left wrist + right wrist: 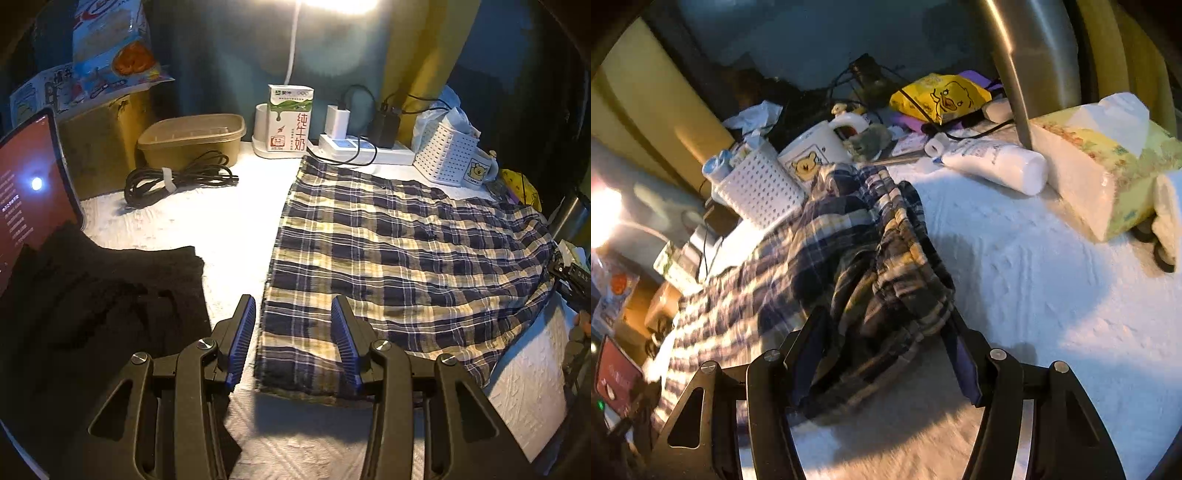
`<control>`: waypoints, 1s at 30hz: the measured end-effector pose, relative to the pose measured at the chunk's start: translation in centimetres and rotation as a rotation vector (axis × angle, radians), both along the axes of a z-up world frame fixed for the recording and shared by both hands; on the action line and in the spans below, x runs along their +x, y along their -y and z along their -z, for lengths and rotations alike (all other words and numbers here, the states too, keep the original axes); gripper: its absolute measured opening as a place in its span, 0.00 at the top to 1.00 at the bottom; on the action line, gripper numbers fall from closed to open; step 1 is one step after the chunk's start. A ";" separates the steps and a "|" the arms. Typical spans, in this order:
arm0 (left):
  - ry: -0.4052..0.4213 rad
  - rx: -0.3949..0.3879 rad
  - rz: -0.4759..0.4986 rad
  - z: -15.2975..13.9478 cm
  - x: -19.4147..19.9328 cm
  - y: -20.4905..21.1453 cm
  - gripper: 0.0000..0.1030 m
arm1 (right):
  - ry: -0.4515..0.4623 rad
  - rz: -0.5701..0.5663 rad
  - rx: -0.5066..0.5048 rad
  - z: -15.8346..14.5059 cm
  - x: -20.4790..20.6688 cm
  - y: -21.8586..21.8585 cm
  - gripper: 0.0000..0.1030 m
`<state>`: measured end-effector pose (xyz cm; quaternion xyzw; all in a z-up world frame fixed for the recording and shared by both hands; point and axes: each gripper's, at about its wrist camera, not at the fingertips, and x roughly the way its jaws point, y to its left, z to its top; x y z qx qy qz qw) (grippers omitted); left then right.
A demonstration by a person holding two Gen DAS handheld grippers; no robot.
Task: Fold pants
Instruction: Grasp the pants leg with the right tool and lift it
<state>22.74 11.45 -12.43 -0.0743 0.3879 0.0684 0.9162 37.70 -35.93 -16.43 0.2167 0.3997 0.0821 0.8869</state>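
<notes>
Plaid pants (399,258) spread across the white table cover (229,221), leg ends at the left, bunched waistband at the right. Left gripper (293,338) wide apart and empty, poised over the near-left hem corner; right gripper (886,354) also spread, straddling the crumpled waistband folds without pinching them, as far as the blurred right view allows. Best done by closing each gripper on a full double layer at its own end, lifting just clear of the cover, then carrying one end over the other with edges matched and no drag toward the black garment (99,295) at near left. Only from the left view: hem, milk carton (290,118), coiled cable (173,181). Only from the right view: waistband bunching, lotion bottle (997,166), tissue pack (1108,162).
</notes>
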 end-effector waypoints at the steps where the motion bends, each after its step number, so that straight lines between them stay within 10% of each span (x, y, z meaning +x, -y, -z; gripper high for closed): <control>1: 0.003 0.001 -0.001 -0.1 -0.1 -0.1 0.59 | -0.008 -0.006 0.026 0.1 0.4 -0.1 0.61; 2: 0.007 0.002 -0.005 -0.2 -0.4 -0.2 0.59 | -0.016 -0.018 0.049 0.2 0.6 -0.2 0.75; 8: 0.025 0.002 -0.020 -0.7 -1.2 -0.4 0.59 | 0.053 -0.030 0.012 -1.9 0.2 0.4 0.84; 18: 0.062 0.006 0.042 -2.4 -1.3 1.7 0.59 | 0.158 0.040 -0.050 -6.7 -1.4 5.5 0.84; 30: 0.085 0.004 0.038 -2.5 -2.0 0.4 0.59 | 0.243 -0.027 -0.104 -10.7 -2.2 0.9 0.84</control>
